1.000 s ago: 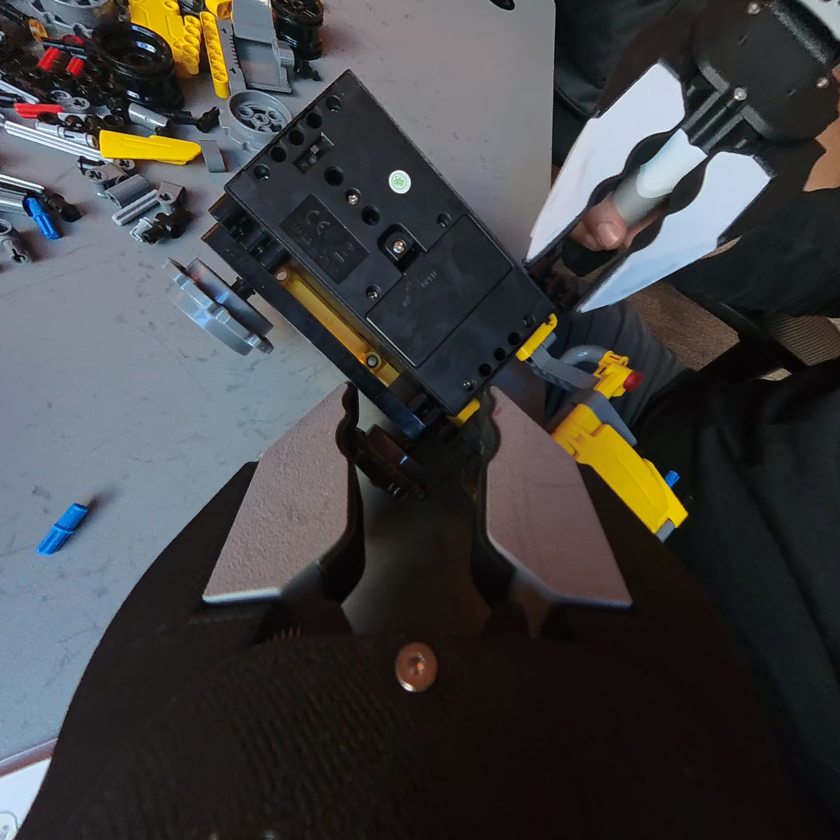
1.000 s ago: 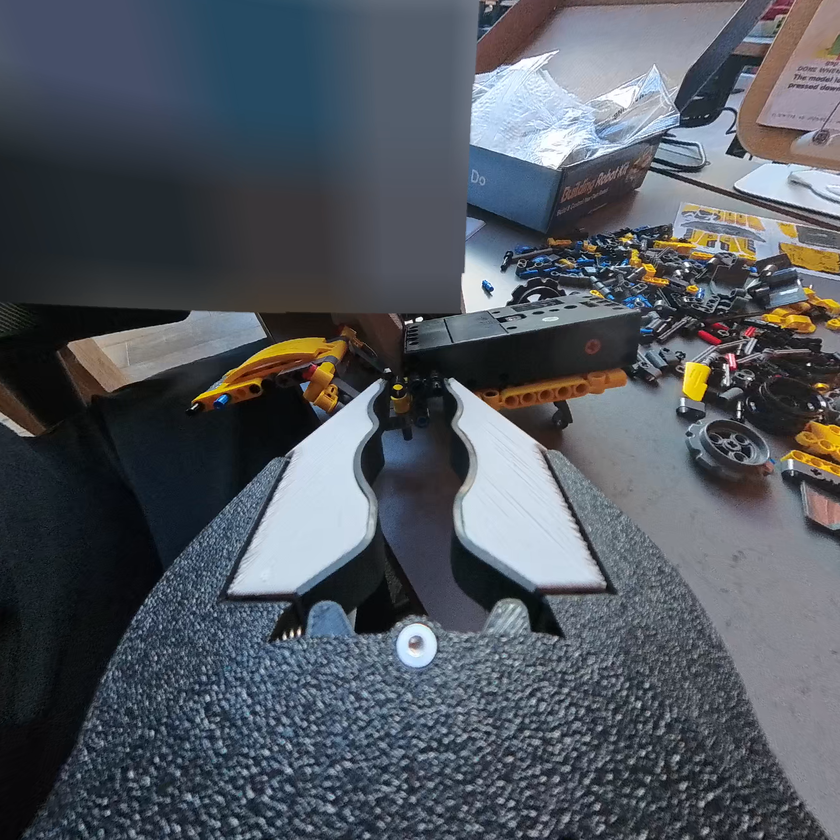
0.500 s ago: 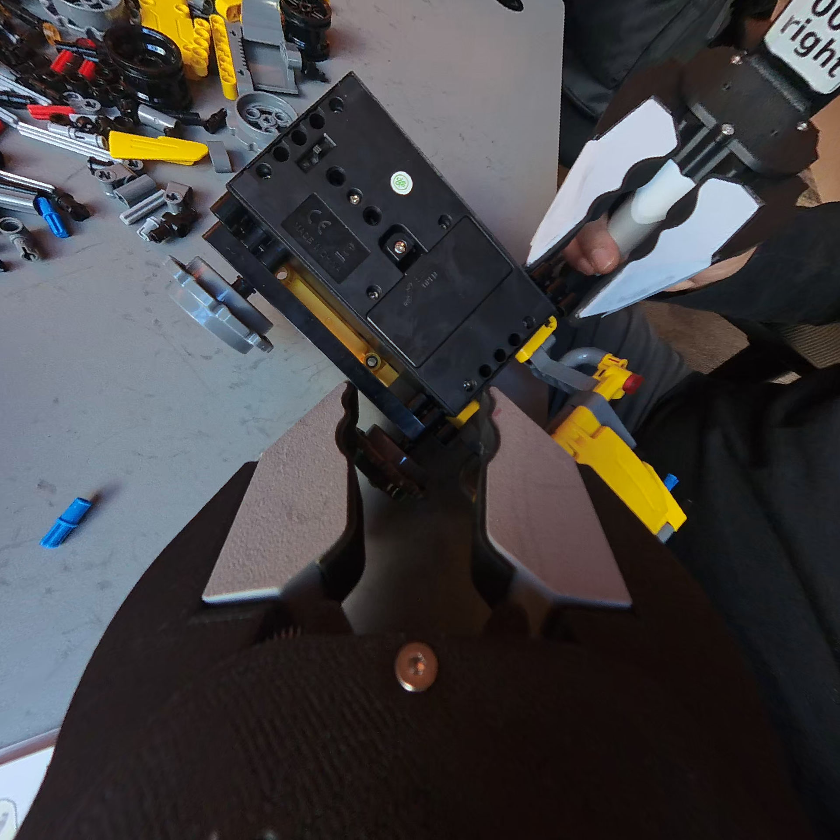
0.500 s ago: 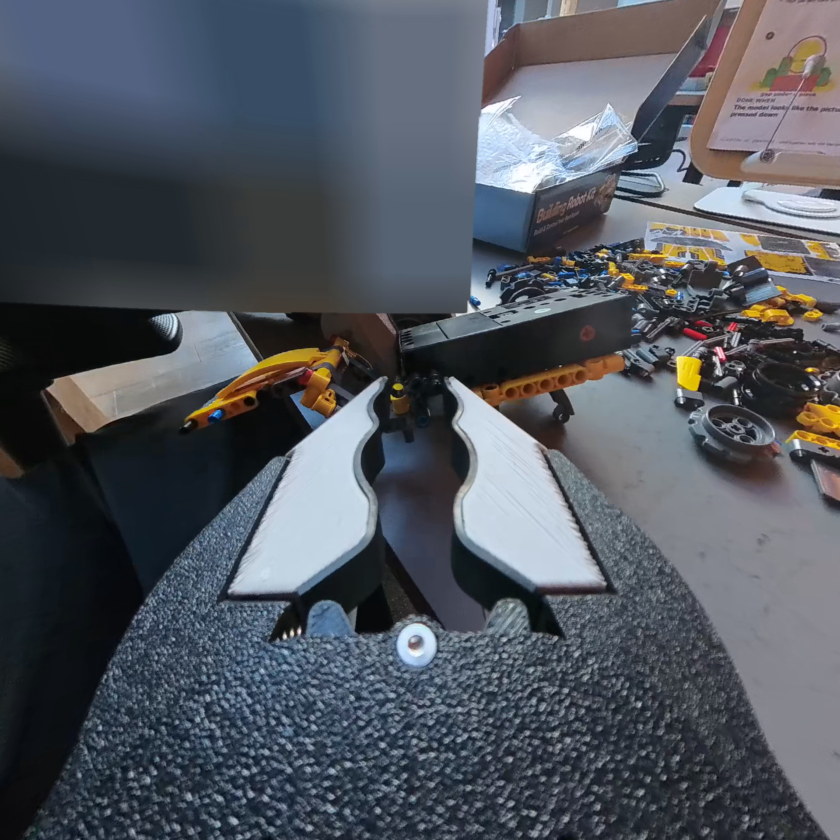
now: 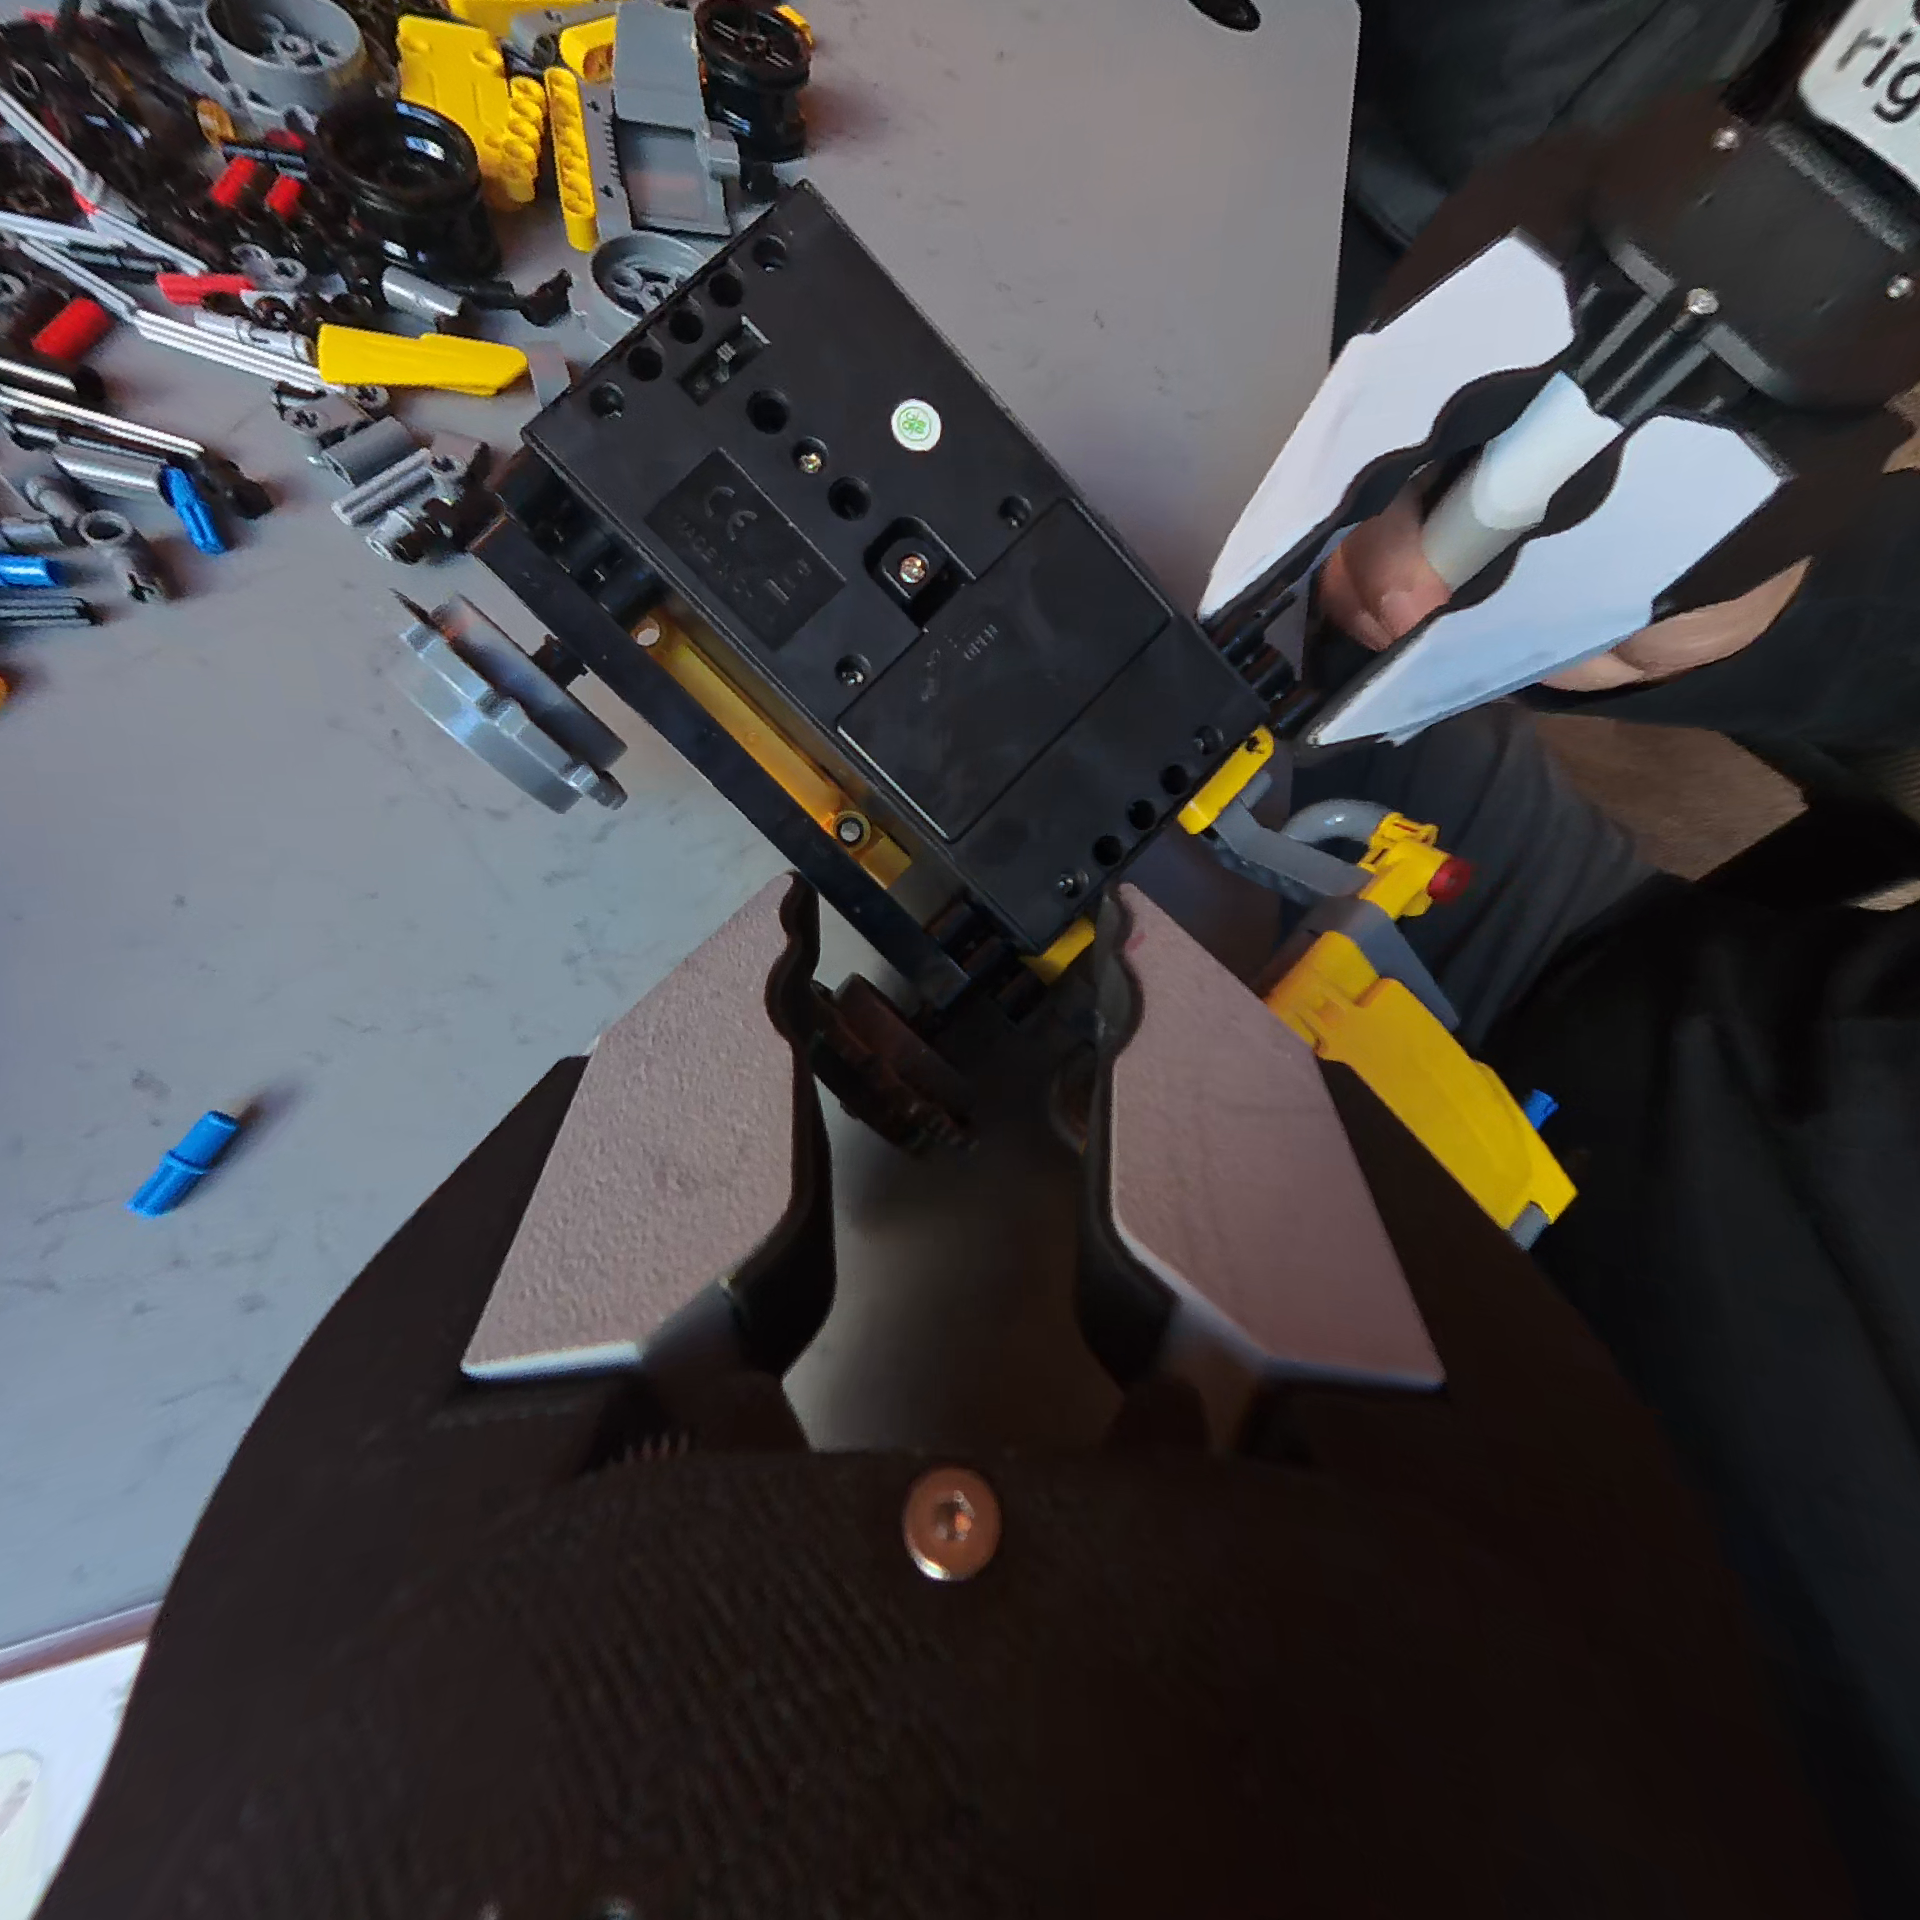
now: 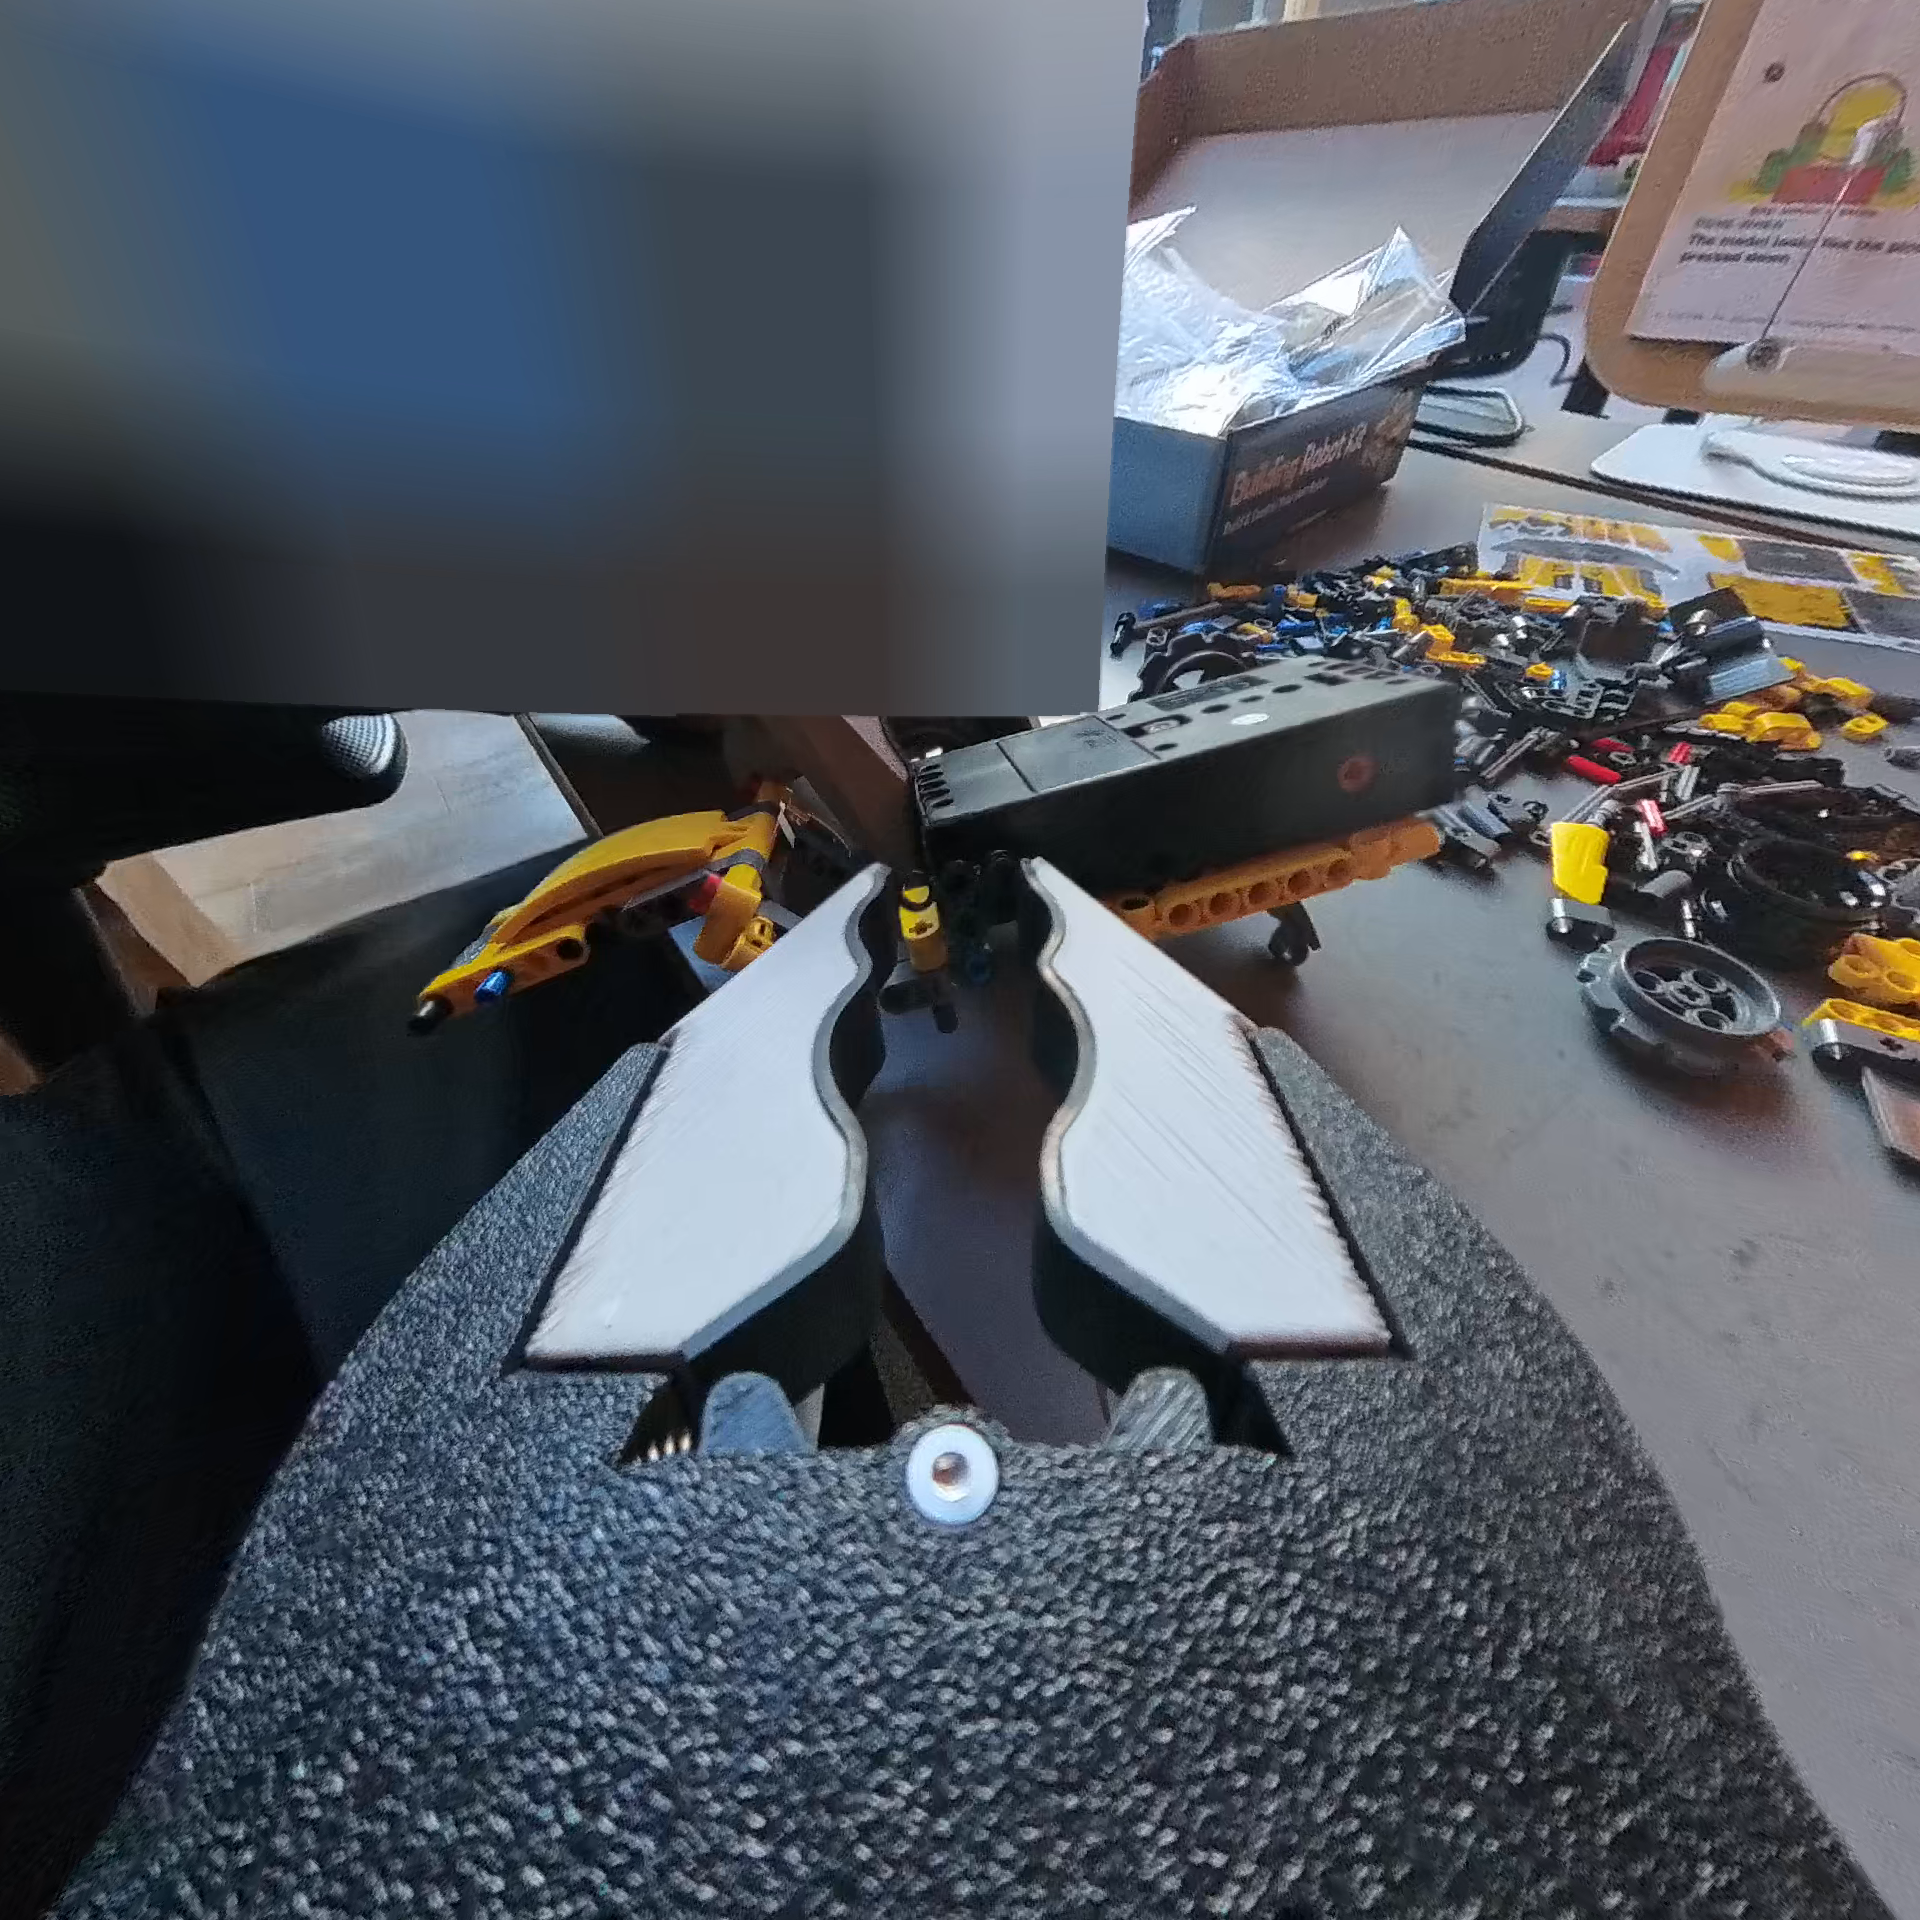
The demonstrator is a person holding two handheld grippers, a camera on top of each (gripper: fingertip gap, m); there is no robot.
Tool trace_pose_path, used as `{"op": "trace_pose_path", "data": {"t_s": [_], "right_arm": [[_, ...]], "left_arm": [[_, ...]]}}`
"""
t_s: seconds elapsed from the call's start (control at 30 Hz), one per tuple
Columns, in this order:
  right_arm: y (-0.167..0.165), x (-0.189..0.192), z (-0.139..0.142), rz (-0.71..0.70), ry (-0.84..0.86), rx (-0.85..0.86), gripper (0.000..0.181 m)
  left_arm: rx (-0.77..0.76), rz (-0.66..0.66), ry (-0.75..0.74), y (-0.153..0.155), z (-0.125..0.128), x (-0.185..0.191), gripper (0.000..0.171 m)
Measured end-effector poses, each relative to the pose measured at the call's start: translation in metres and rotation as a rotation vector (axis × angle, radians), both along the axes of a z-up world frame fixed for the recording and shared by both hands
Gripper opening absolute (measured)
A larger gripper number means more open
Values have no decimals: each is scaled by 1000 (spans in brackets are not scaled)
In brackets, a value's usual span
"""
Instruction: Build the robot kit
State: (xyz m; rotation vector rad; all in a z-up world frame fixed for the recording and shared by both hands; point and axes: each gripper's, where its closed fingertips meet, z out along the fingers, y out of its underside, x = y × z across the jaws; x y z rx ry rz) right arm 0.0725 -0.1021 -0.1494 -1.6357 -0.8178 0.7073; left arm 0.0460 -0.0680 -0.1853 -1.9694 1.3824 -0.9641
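Observation:
A brick model with a black battery box (image 5: 862, 592), yellow beams and a grey wheel (image 5: 499, 696) is held tilted above the grey table (image 5: 260, 987). My left gripper (image 5: 951, 935) is shut on its near end. My right gripper (image 5: 1262, 675) shows at the upper right of the left wrist view, shut on black pins at the model's corner, with a person's hand (image 5: 1382, 592) behind it. In the right wrist view my right gripper (image 6: 956, 904) pinches small black and yellow pieces at the end of the battery box (image 6: 1195, 779). A yellow arm piece (image 6: 623, 894) hangs off the model past the table edge.
Several loose black, yellow, red and grey bricks (image 5: 312, 260) lie at the back left, and a blue pin (image 5: 182, 1164) lies alone. A blue box of plastic bags (image 6: 1278, 457), a printed sheet (image 6: 1662, 571), a grey hub (image 6: 1678, 997) and a board with a paper sheet (image 6: 1787, 208) are on the table. Both grippers' tips are roughly 15 cm from the grey hub (image 6: 1678, 997).
Both grippers stay shut on the model. The model and grippers have shifted slightly over the table, and the box tilts a little more in the right wrist view.

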Motion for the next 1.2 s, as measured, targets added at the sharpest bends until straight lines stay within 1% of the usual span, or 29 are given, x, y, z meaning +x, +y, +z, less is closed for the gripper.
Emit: {"op": "trace_pose_path", "data": {"t_s": [0.07, 0.17, 0.2, 0.23, 0.3, 0.4, 0.5, 0.57, 0.63, 0.7, 0.8, 0.9, 1.0, 1.1, 1.2], "right_arm": [[0, 1, -1, 0, 19, -20, 23], [1, 1, -4, 18, 36, -70, 23], [0, 0, -9, 31, 14, -91, 19], [1, -1, -12, 33, -19, -88, 19], [2, -1, -12, 31, -77, -41, 16], [2, 0, -11, 43, -145, -21, 15], [2, 3, -12, 59, -165, -37, 19], [3, 7, -10, 63, -157, -45, 23], [3, 13, -7, 56, -138, -50, 23], [2, 17, -5, 50, -132, -45, 18], [-1, 14, -5, 64, -154, -34, 16], [-2, 11, -5, 80, -177, -5, 3], [-1, 11, -5, 105, -163, -16, 3], [1, 12, -3, 99, -158, -23, 6], [5, 13, 0, 86, -176, -8, 11]], "left_arm": [[10, -1, -1, 1, 0, 0, 50], [-25, -2, -9, 1, 0, 0, 50], [-26, -3, -10, 1, 0, 0, 50], [-24, -2, -10, 1, 0, 0, 50], [-31, -2, -11, 1, 0, 0, 50], [-35, -4, -12, 1, 0, 0, 50], [-41, -8, -13, 1, 0, 0, 50], [-45, -10, -14, 0, 0, 0, 50], [-48, -11, -15, 0, 0, 0, 50], [-51, -11, -16, 0, 0, 0, 50], [-53, -13, -16, 0, 0, 0, 50], [-75, -12, -23, 1, 1, 0, 50], [-83, -11, -25, 1, 0, 0, 50], [-129, -8, -40, 1, 1, 0, 50], [-254, 5, -84, 3, 4, -1, 50]]}}
